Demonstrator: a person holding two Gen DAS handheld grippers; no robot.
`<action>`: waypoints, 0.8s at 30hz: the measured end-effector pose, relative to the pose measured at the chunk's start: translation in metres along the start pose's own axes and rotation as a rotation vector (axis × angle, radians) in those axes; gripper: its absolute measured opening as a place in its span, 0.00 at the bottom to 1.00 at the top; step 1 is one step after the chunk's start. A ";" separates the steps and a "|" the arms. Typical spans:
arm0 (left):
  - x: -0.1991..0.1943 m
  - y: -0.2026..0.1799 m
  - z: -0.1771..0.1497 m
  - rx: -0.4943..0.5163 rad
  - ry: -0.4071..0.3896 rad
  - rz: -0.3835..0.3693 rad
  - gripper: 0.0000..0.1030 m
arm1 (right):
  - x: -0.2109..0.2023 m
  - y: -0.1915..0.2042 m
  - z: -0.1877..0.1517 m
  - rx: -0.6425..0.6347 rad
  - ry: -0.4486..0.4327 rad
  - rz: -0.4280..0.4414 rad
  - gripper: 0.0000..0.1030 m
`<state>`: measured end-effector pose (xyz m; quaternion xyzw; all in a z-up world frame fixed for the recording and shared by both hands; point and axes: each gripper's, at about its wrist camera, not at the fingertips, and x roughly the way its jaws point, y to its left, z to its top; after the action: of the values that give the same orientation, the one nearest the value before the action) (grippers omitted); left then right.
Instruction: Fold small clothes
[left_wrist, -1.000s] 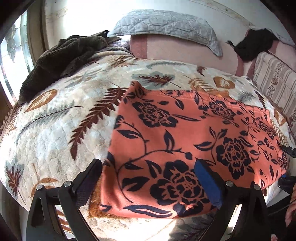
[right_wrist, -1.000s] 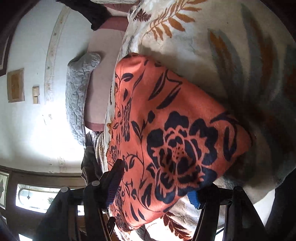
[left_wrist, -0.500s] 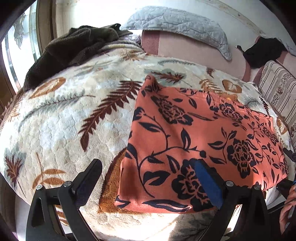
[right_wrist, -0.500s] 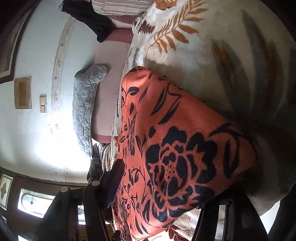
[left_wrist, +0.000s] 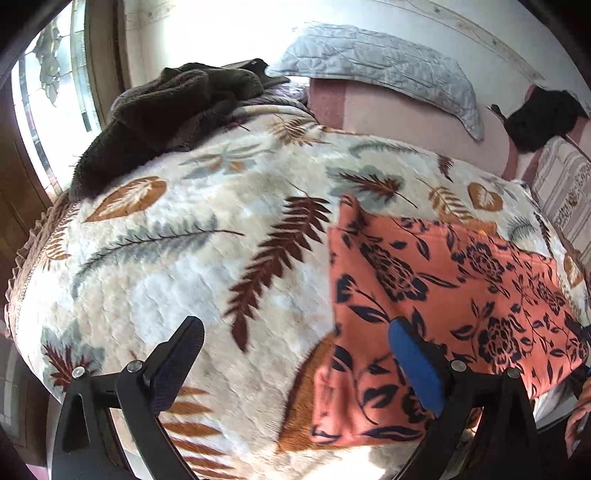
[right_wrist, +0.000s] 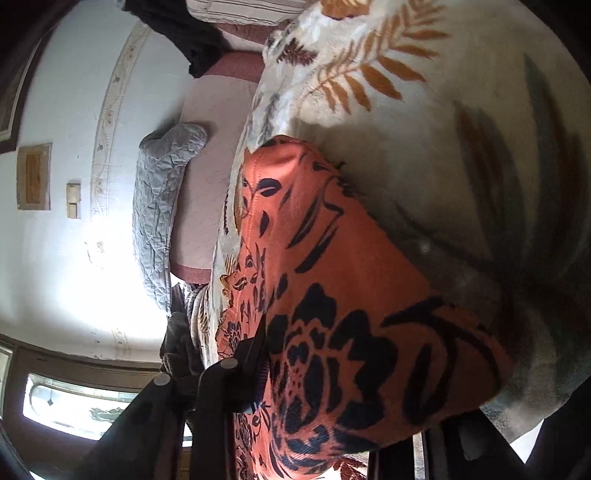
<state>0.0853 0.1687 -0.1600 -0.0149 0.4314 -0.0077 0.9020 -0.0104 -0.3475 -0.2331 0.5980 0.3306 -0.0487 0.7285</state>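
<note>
A cream blanket (left_wrist: 192, 266) with a leaf print covers the bed. A dark brown throw (left_wrist: 173, 110) is heaped at its far left edge, and a grey quilted pillow (left_wrist: 380, 70) leans on the headboard behind. The orange floral cloth (left_wrist: 443, 295) lies flat on the blanket's near right part. The left gripper (left_wrist: 295, 365) hangs over the blanket with its jaws wide apart and nothing between them; the cloth's left edge lies just under its blue right finger. The right gripper (right_wrist: 354, 398) is closing its jaws, with a corner of the cloth bunched between its fingers.
</note>
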 end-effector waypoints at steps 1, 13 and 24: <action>0.003 0.012 0.002 -0.030 -0.009 0.016 0.97 | -0.002 0.013 -0.001 -0.042 -0.008 -0.012 0.28; 0.015 0.101 -0.021 -0.388 0.005 0.099 0.96 | 0.028 0.194 -0.114 -0.623 0.037 -0.051 0.26; 0.006 0.124 -0.023 -0.412 -0.043 0.125 0.96 | 0.146 0.174 -0.272 -0.813 0.398 -0.147 0.34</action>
<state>0.0711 0.2919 -0.1831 -0.1722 0.4046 0.1367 0.8877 0.0691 -0.0059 -0.1838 0.2364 0.4979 0.1494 0.8209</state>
